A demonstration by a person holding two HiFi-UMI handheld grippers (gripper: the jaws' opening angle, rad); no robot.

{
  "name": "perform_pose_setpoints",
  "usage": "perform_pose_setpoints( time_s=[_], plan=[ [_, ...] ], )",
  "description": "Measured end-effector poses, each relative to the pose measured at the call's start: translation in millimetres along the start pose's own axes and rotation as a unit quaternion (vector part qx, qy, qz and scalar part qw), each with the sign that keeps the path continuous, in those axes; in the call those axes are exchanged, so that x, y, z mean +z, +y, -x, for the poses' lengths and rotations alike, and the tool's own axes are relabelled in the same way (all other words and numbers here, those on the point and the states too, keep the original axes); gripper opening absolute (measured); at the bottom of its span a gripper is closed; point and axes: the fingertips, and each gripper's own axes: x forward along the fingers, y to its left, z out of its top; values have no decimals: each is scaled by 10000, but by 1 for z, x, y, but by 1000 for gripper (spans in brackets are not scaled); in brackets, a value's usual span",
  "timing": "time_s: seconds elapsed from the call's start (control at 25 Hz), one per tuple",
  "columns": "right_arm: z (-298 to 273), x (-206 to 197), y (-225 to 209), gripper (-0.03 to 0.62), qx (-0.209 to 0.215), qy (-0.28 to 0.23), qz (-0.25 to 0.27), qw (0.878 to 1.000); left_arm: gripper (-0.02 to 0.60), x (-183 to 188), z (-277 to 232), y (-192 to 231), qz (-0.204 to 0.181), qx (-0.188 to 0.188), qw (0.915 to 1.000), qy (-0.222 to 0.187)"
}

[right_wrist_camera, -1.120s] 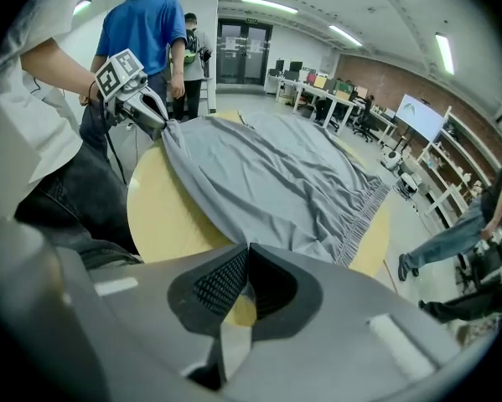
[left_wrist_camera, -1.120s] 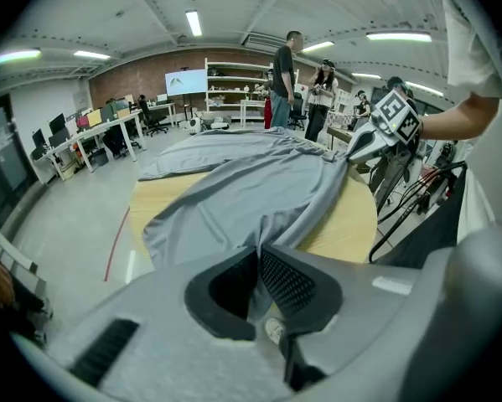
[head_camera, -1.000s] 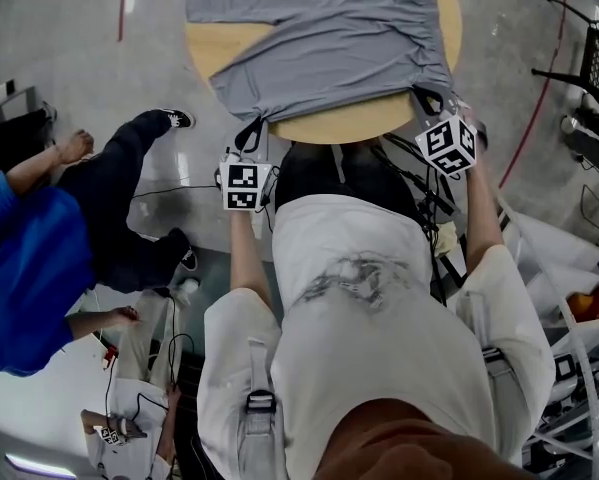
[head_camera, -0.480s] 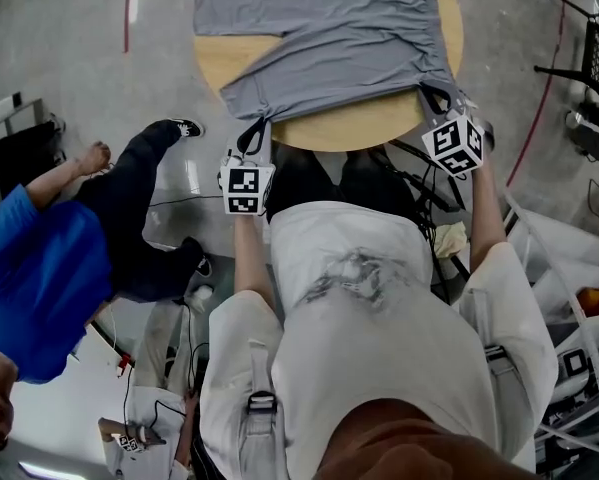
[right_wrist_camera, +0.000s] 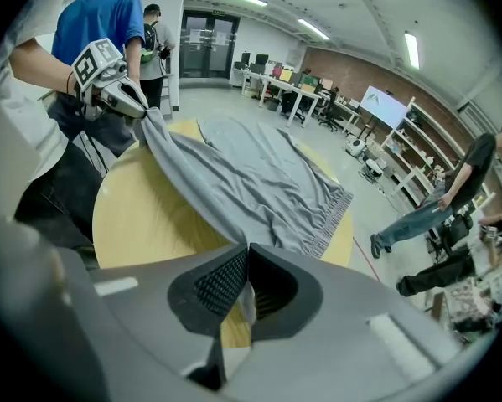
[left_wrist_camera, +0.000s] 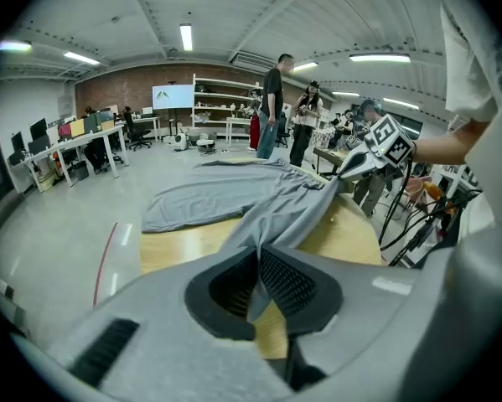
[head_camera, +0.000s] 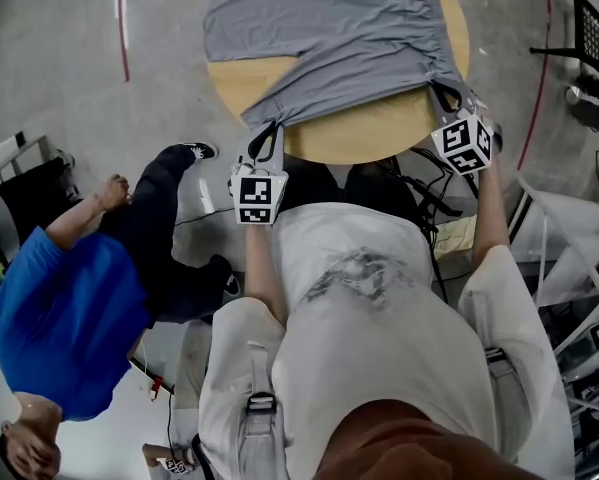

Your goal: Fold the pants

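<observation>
Grey pants [head_camera: 339, 38] lie spread over a round wooden table [head_camera: 379, 133], with their near edge lifted off the wood. My left gripper [head_camera: 266, 140] is shut on the near left corner of the pants [left_wrist_camera: 259, 241], the cloth pinched between its pads. My right gripper [head_camera: 449, 96] is shut on the near right corner of the pants [right_wrist_camera: 234, 216]. The fabric stretches taut between the two grippers. From the right gripper view I see the left gripper [right_wrist_camera: 121, 99] holding its corner, and the elastic waistband [right_wrist_camera: 326, 216] lies at the table's far side.
A person in a blue shirt [head_camera: 64, 318] and dark trousers stands close at the left of the table. Cables [head_camera: 429, 198] and a dark chair [head_camera: 589, 38] are at the right. Desks, shelves and several people [left_wrist_camera: 276, 107] fill the room beyond.
Both grippers have lifted the near edge of the pants and carried it forward over the table. The person in blue has shifted lower in the head view.
</observation>
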Motion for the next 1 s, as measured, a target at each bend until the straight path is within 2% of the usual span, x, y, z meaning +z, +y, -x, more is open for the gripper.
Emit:
perform_pose_setpoints(
  time_s=[0.52, 1.0],
  plan=[
    [-6, 30, -27, 14, -452, 192, -245, 9985, 29, 41, -16, 41, -222, -351, 9991, -99],
    [-14, 52, -51, 14, -698, 226, -322, 9968, 29, 72, -31, 73, -372, -439, 9982, -162]
  ],
)
